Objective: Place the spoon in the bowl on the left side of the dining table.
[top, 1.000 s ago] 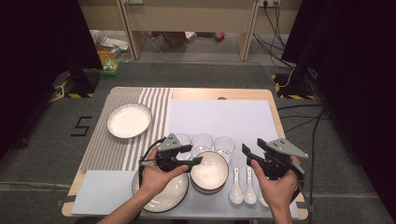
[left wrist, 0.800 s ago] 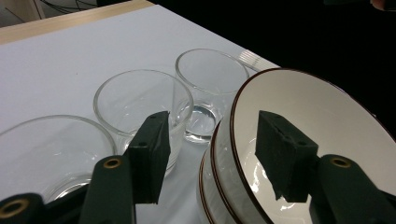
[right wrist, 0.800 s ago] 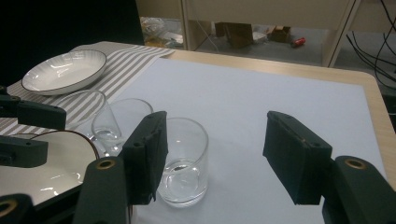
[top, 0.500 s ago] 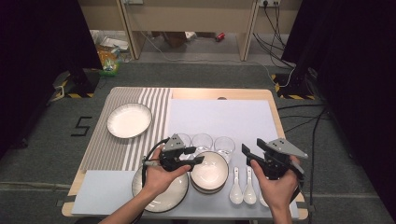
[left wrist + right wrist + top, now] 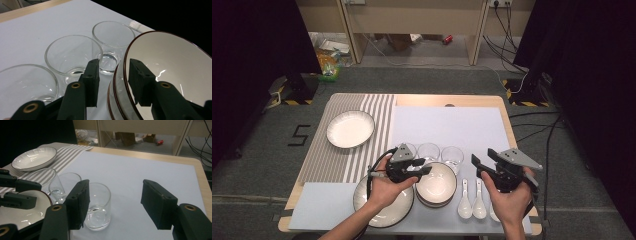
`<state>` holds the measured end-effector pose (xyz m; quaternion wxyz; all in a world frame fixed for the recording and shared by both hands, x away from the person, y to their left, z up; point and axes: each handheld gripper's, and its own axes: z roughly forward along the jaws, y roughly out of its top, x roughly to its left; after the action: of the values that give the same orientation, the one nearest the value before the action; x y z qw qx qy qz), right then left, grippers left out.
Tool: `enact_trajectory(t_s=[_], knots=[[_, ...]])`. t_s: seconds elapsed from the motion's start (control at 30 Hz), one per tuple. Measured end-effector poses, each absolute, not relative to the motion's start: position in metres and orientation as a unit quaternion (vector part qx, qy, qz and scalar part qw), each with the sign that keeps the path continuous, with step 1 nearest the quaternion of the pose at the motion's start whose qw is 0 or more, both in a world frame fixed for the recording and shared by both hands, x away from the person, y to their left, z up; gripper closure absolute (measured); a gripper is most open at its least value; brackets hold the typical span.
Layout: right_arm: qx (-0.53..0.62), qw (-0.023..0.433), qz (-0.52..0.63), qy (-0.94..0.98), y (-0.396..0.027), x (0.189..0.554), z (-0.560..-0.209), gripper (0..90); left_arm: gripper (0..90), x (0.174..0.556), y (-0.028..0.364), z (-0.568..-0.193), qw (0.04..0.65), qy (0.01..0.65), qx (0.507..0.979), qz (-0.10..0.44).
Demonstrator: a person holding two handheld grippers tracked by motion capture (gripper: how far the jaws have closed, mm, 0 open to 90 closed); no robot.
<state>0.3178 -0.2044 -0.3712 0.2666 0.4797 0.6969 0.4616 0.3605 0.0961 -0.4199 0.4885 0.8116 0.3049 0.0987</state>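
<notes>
A stack of white bowls with dark brown rims (image 5: 438, 186) (image 5: 172, 67) sits at the front of the table. My left gripper (image 5: 421, 167) (image 5: 112, 65) straddles the top bowl's near rim, one jaw outside it and one inside. Its jaws have just been closing, and a gap still shows between the outer pad (image 5: 91, 80) and the rim. My right gripper (image 5: 483, 159) (image 5: 115, 187) hovers open to the right of the bowls with nothing between its jaws, facing a clear glass (image 5: 98, 205). The left gripper (image 5: 30, 193) also shows at the bowl in the right gripper view.
Three clear glasses (image 5: 428, 151) (image 5: 73, 55) stand in a row just behind the bowls. A large plate (image 5: 384, 207) lies under my left hand, and white spoons (image 5: 465, 202) lie right of the bowls. A white dish (image 5: 350, 128) rests on the striped mat (image 5: 327, 160).
The left gripper's jaws have narrowed around the bowl's rim. Both hands have stayed nearly where they were.
</notes>
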Motion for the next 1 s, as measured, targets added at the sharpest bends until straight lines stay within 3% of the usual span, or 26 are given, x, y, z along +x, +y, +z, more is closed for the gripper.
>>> enact_trajectory(t_s=[0.47,1.0], knots=[[0.479,0.266,0.461,0.698,-0.2045,0.3178,-0.3714,40.3,71.8,0.3602,0.0908,-0.4199,0.483,0.285,0.821,0.108],[0.480,0.263,0.461,0.698,-0.2044,0.3183,-0.3723,40.4,76.6,0.3618,0.0877,-0.4210,0.485,0.265,0.826,0.108]])
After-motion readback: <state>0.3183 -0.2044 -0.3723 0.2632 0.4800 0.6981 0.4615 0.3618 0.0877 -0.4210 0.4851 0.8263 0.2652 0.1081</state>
